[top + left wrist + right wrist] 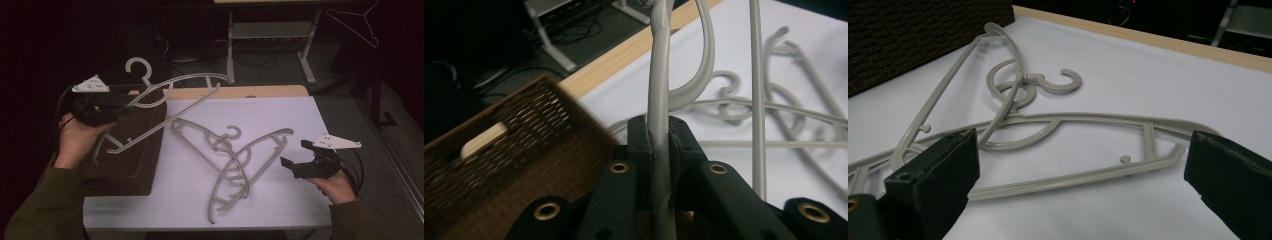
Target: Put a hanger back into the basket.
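Grey plastic hanger [172,97] clamped in left gripper [112,111], held in air above brown wicker basket [127,165] at table's left; not yet inside. Right gripper [295,154] jaws wide apart, nothing between, low beside two tangled hangers [235,160] on white tabletop [280,115]. Judgement: first hanger nearly stowed, two left.

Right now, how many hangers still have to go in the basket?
None looks put away yet. The left gripper is shut on one grey plastic hanger, held over the brown woven basket. Two tangled grey hangers wait on the white table, by the open right gripper.
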`<control>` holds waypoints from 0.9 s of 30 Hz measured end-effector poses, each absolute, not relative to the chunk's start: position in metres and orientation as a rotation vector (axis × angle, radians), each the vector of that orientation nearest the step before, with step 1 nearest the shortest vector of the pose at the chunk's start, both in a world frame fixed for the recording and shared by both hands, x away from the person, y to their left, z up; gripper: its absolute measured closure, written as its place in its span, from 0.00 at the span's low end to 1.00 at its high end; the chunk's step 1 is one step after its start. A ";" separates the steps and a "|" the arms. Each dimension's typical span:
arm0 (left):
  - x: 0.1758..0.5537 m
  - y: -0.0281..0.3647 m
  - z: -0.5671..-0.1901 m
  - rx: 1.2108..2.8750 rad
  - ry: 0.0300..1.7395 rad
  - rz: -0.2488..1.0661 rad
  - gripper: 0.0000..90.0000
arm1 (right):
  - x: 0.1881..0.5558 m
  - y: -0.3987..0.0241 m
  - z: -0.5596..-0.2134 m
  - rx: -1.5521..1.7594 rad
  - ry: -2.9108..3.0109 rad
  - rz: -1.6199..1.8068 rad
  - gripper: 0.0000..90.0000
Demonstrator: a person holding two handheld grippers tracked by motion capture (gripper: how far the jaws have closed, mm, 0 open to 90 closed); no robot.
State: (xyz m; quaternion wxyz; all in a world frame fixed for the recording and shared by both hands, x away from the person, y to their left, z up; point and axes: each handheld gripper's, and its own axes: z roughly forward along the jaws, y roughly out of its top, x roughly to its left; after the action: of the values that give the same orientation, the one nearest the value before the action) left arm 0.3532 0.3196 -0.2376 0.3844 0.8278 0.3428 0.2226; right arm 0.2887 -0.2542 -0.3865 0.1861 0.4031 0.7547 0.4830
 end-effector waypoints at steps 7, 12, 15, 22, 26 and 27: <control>0.353 0.357 -0.241 2.077 0.979 0.618 0.92 | 0.289 -0.256 -0.388 1.143 2.120 1.354 0.01; 0.354 0.384 -0.247 2.058 1.060 0.659 0.92 | 0.290 -0.255 -0.389 1.147 2.124 1.343 0.01; 0.354 0.398 -0.252 2.053 1.107 0.680 0.92 | 0.290 -0.255 -0.389 1.143 2.123 1.339 0.01; 0.355 0.431 -0.264 2.049 1.214 0.718 0.92 | 0.290 -0.254 -0.389 1.145 2.126 1.338 0.01; 0.355 0.443 -0.272 2.061 1.269 0.729 0.92 | 0.290 -0.254 -0.389 1.142 2.126 1.335 0.01; 0.355 0.445 -0.274 2.068 1.276 0.732 0.92 | 0.290 -0.254 -0.389 1.144 2.127 1.334 0.01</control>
State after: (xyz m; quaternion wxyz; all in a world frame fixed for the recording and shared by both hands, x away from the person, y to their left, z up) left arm 0.3554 0.4446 -0.2738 0.2976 0.7779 0.4801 0.2753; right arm 0.2903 -0.2543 -0.3890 0.1902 0.4072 0.7567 0.4748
